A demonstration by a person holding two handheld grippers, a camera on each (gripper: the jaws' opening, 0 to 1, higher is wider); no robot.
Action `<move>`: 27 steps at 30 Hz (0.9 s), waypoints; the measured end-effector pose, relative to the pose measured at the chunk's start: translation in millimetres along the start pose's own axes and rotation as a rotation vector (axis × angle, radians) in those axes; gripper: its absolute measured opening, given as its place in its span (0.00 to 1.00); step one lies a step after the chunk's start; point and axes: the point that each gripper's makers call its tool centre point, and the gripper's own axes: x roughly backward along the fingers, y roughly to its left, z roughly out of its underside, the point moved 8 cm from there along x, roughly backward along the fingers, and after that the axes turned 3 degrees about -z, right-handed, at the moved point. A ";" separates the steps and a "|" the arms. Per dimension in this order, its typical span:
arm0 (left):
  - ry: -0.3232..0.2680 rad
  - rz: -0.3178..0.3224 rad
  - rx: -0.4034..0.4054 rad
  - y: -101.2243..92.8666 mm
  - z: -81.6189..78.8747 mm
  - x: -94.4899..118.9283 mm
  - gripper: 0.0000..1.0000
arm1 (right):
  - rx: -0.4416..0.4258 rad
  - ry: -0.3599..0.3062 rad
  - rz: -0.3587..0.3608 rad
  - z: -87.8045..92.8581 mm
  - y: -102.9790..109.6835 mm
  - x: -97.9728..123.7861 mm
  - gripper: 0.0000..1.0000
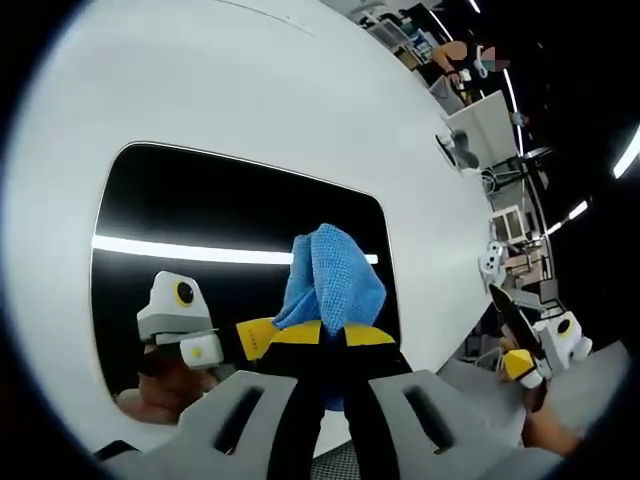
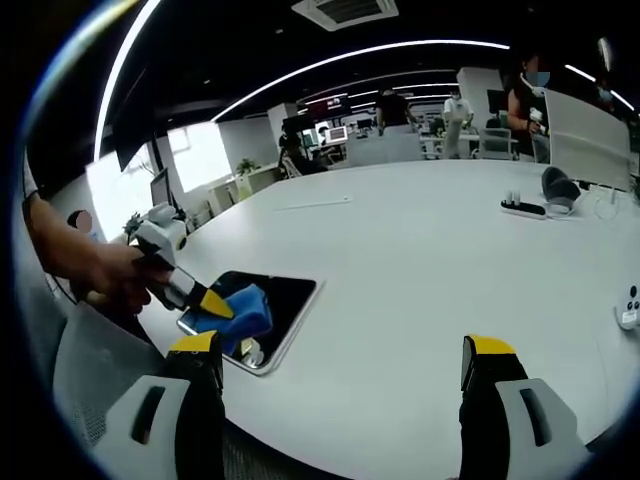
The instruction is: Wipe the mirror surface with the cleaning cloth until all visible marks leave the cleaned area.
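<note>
In the left gripper view, the left gripper (image 1: 335, 345) is clenched on the blue cleaning cloth (image 1: 332, 280), which bunches up just ahead of its yellow-tipped jaws and hides the patch of glass beneath it. The mirror (image 1: 200, 210) lies flat on the white table (image 1: 250, 80), directly ahead of and under the jaws; its near edge is cut off behind the gripper body. Its dark surface gives back a bright ceiling strip and, to the left of the jaws, a reflected copy of the gripper and the hand holding it — any marks on the glass are too faint to make out. Far to the right of the jaws, the right gripper (image 1: 520, 345) shows at the table edge, small and warped by the lens.

The right gripper view gives the wider scene. Well to the left of its own jaws, a hand (image 2: 105, 275) holds the left gripper (image 2: 210, 300), with the cleaning cloth (image 2: 240, 310) pressed on the mirror (image 2: 285, 300) near the table's (image 2: 420, 260) edge. The right gripper (image 2: 340, 365) is released — its jaws stand wide apart over bare tabletop, grasping nothing. Far ahead and to the right a power strip (image 2: 523, 207) and a dark rounded object (image 2: 560, 187) sit on the table; a small white device (image 2: 630, 305) is partly cut off at the far right. People in the background are too small to read.
</note>
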 end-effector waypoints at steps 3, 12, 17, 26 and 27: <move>0.001 0.002 -0.002 -2.3 0.2 -1.0 0.02 | 0.000 0.000 -0.002 0.0 0.2 -0.1 0.99; 0.008 0.005 -0.013 -9.4 1.2 -6.0 0.02 | -0.003 -0.007 -0.001 0.1 -0.2 0.6 0.99; 0.014 0.006 -0.021 -13.3 1.2 -8.8 0.02 | -0.003 -0.009 0.000 -0.3 -0.6 0.6 0.99; 0.017 0.012 -0.017 -18.9 2.1 -13.3 0.02 | -0.004 -0.006 0.000 0.0 -0.6 0.7 0.99; 0.017 0.012 -0.017 -19.4 2.2 -13.7 0.02 | -0.004 -0.006 0.001 0.1 -0.9 0.6 0.99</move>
